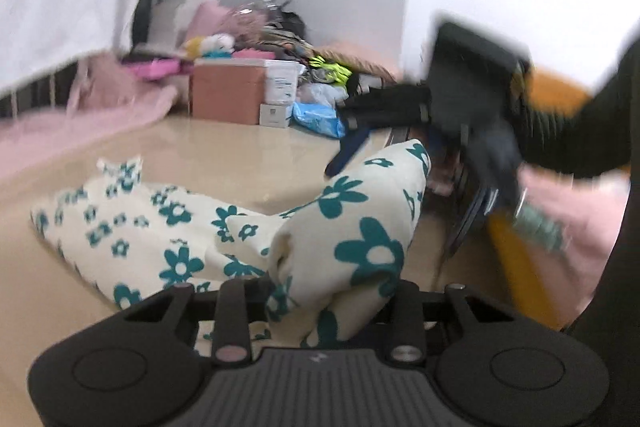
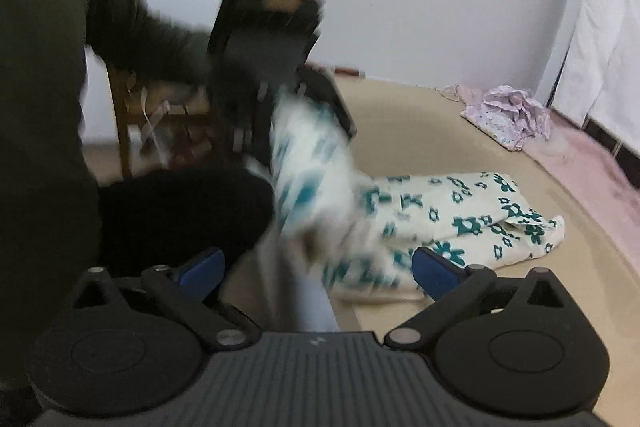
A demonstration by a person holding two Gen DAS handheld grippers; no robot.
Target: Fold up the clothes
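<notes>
Running from the far left, where it lies flat on the tan surface (image 1: pixel 248 147), the flowered garment (image 1: pixel 180 227) is gathered rightward into the clenched left gripper (image 1: pixel 320 291). The right gripper (image 2: pixel 316 267) is spread wide, grasping nothing, just beside the raised fold.

The left gripper (image 1: pixel 320 291) squeezes a bunch of the cream cloth with teal flowers (image 1: pixel 224 227). The rest of the cloth lies on the tan surface (image 1: pixel 224 155). The right gripper (image 1: pixel 384 115) is blurry, up beside the cloth's lifted end. Boxes (image 1: pixel 240 87) and bags sit by the wall.
</notes>
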